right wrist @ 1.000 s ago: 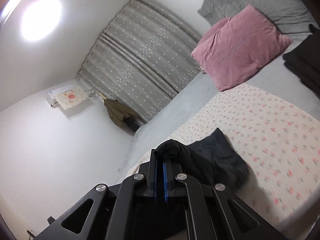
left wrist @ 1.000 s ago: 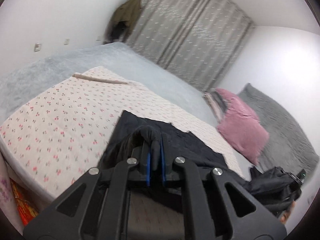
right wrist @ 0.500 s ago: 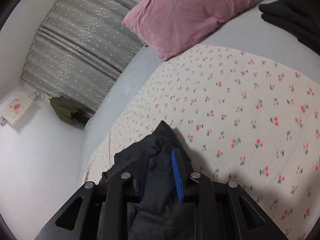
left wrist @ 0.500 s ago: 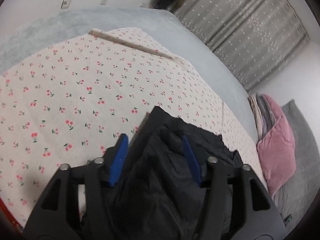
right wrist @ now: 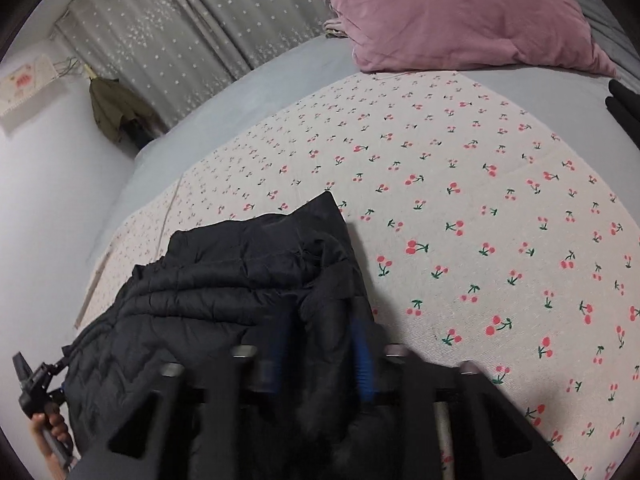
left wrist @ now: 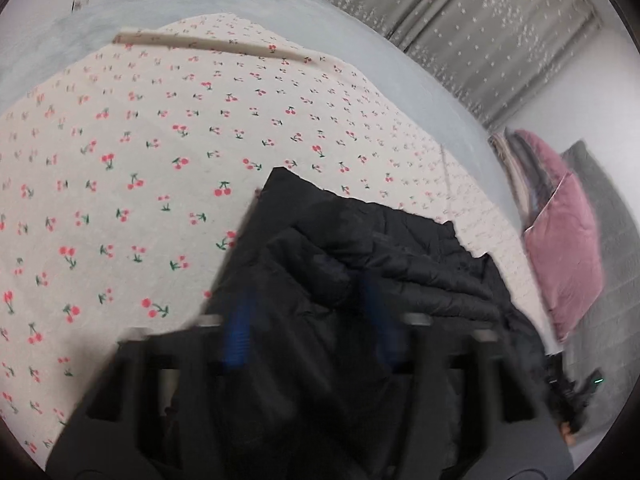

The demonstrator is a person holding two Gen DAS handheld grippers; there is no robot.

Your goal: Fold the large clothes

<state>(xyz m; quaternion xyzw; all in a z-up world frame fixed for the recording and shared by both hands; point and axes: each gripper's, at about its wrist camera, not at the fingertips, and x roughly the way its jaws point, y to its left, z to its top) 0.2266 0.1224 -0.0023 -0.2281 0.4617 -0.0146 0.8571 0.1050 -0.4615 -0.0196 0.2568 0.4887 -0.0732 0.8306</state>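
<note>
One black quilted jacket, puffy, stitched in horizontal channels, bunched and creased. It lies on the cherry-print sheet, near edge draped over both grippers.

Left gripper: jaws closing, blue pads apart, jacket fabric between them, not pinched.

Right gripper: jaws closing, a fold of jacket between the blue pads; the pads sit close against it but a firm clamp isn't clear.

Count: one jacket, one sheet, one pink pillow, two grippers.
</note>
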